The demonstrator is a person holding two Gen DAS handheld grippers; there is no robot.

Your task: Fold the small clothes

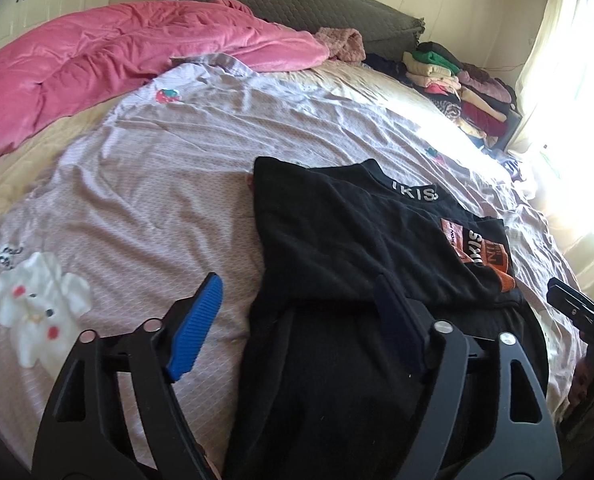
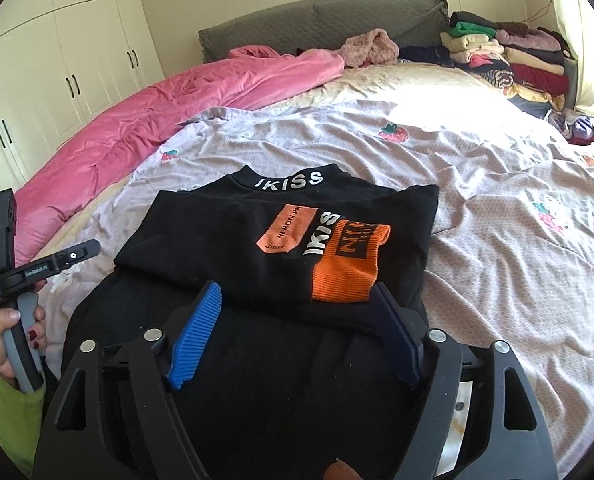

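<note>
A black top (image 1: 357,240) with an "IKISS" collar lies partly folded on the bed, its sleeves laid across the chest and an orange cuff (image 2: 347,264) on top; it also shows in the right wrist view (image 2: 257,240). My left gripper (image 1: 301,320) is open and empty, hovering over the garment's near left edge, one blue finger (image 1: 195,328) over the sheet. My right gripper (image 2: 297,332) is open and empty above the garment's lower part, just short of the orange cuff. The left gripper's body and the hand holding it show at the left of the right wrist view (image 2: 21,276).
The bed has a lilac strawberry-print sheet (image 2: 477,184). A pink quilt (image 1: 97,60) lies along the far left. Stacks of folded clothes (image 2: 505,56) sit at the far right by the grey headboard (image 2: 317,20). White wardrobes (image 2: 57,60) stand at the left. A white toy-shaped print (image 1: 41,308) is near left.
</note>
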